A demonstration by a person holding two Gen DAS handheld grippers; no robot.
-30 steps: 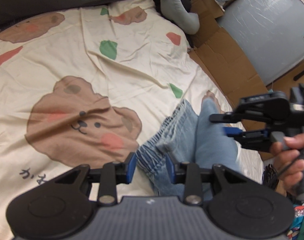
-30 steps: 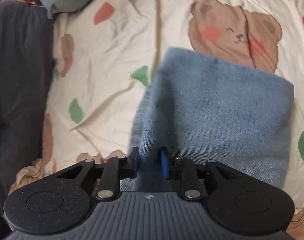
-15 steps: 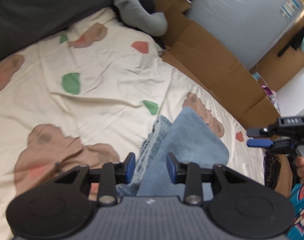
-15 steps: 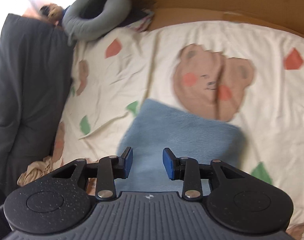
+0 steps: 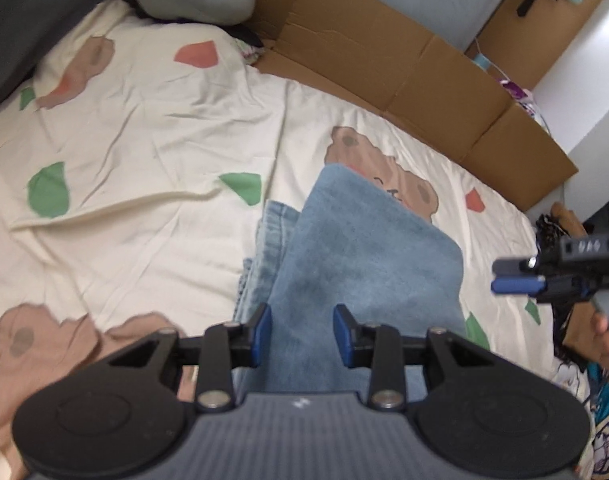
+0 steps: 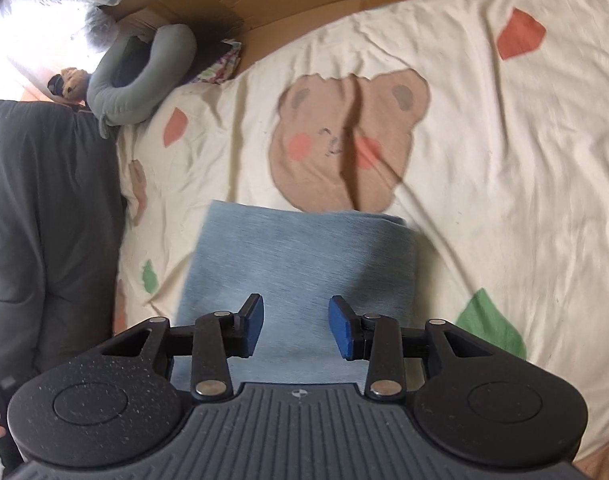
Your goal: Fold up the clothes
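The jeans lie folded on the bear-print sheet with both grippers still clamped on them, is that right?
Not quite: the jeans do lie folded on the sheet, but both wrist views show the left gripper and right gripper open, holding nothing.

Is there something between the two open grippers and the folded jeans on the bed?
Nothing visible. The left gripper and the right gripper are both open above the folded jeans, with only denim showing between their fingers.
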